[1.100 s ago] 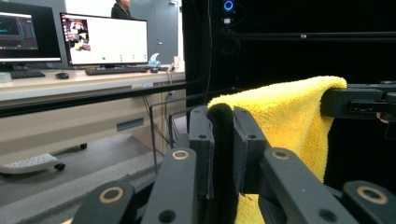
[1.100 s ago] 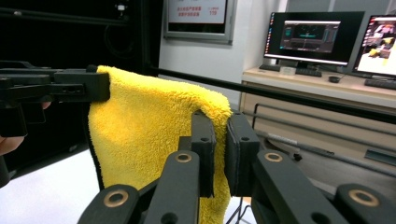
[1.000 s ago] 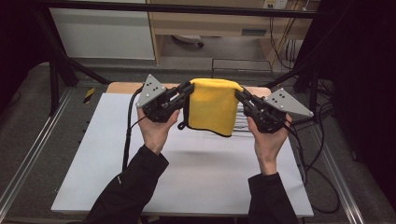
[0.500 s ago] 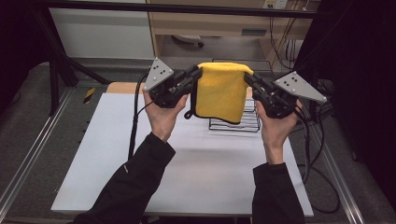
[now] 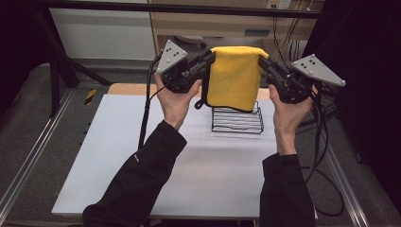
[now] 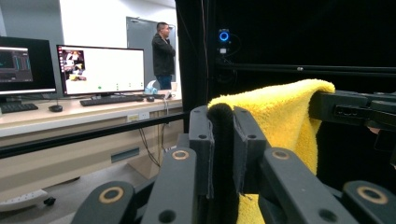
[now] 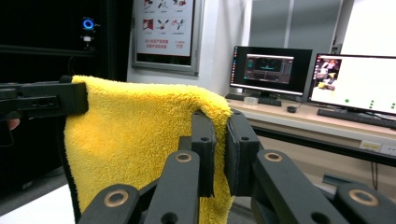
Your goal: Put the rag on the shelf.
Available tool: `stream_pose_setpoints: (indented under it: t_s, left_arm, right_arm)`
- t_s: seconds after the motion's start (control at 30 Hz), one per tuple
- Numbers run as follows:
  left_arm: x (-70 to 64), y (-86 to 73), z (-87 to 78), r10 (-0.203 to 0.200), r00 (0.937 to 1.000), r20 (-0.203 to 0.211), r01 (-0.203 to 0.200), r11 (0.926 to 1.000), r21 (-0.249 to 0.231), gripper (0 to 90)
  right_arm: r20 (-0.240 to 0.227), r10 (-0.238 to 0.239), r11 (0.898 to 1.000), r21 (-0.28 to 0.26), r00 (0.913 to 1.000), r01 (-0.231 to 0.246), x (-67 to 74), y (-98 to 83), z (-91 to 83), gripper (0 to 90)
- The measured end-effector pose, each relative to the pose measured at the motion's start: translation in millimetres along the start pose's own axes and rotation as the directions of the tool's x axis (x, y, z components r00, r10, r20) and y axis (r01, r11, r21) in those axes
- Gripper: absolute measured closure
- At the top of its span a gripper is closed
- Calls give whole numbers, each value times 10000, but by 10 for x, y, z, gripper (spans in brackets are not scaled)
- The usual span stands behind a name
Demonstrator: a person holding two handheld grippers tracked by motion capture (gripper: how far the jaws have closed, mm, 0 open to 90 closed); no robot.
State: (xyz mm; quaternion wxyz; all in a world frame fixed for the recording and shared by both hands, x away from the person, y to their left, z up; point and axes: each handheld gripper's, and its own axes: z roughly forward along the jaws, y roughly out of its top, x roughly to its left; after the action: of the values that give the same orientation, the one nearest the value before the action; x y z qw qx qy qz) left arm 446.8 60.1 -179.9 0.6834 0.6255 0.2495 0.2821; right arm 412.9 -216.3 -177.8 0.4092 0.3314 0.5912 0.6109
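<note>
Yellow towel point(image 5: 234, 75) between both clamped fingers point(image 5: 208, 59)

A fluffy yellow microfibre towel with dark edging point(image 5: 234, 78) hung folded in the air above the far side of the white table, stretched level along its top fold and pinched at both upper corners. Its lower edge drooped just over a small black wire rack point(image 5: 237, 120), not touching it.
</note>
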Motion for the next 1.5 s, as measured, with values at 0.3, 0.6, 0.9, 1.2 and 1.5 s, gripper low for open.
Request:
stream_pose_setpoints:
  t_s: [0.3, 0.6, 0.9, 1.2, 1.5]
  left_arm:
    - [-14, 164, 153, 108, 9999, 0, -108, 9998, -157, 800]
    - [27, 329, 314, 20, 10000, -57, -21, 9997, -247, 800]
    - [77, 460, 479, 34, 9999, -134, -39, 9994, -353, 800]
    - [132, 558, 617, 132, 9993, -358, -150, 9986, -510, 800]
    - [215, 532, 804, 434, 9970, -644, -461, 9981, -409, 800]
  right_arm:
    - [165, -52, 9998, -172, 9999, 55, -129, 158, 30, 836]
    - [286, -96, 9994, -343, 9995, 105, -243, 292, 108, 836]
    - [470, -227, 9989, -403, 9986, 246, -354, 417, 195, 836]
    - [622, -353, 9978, -538, 9974, 386, -426, 530, 294, 836]
    - [781, -391, 9983, -397, 9962, 423, -550, 520, 490, 836]
